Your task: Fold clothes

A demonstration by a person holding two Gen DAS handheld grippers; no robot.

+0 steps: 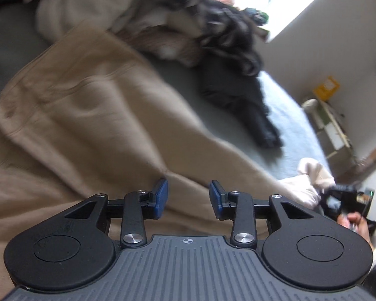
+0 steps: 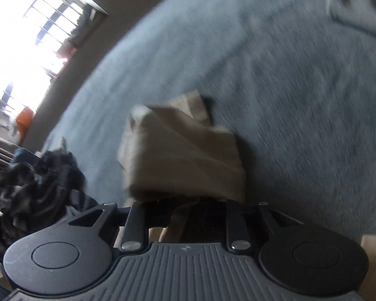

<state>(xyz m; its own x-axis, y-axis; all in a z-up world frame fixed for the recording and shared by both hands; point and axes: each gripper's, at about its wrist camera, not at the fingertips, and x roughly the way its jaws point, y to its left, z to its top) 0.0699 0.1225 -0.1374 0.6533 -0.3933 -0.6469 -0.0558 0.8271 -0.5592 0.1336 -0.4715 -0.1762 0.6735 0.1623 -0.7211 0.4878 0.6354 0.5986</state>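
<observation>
Left wrist view: my left gripper (image 1: 188,198) hangs part-open, empty, over the tan garment (image 1: 87,115) on the bed (image 1: 283,115). Right gripper (image 2: 185,209) is buried in cloth, can't tell its state. Fold could flop open if it lets go.

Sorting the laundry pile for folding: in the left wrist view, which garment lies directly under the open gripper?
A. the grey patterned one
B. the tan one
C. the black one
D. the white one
B: tan garment spreads beneath the left gripper, whose jaws are apart and empty.

Two close wrist views angled down, sharing tan garment (image 1: 92,115) and bed (image 2: 300,100).
</observation>
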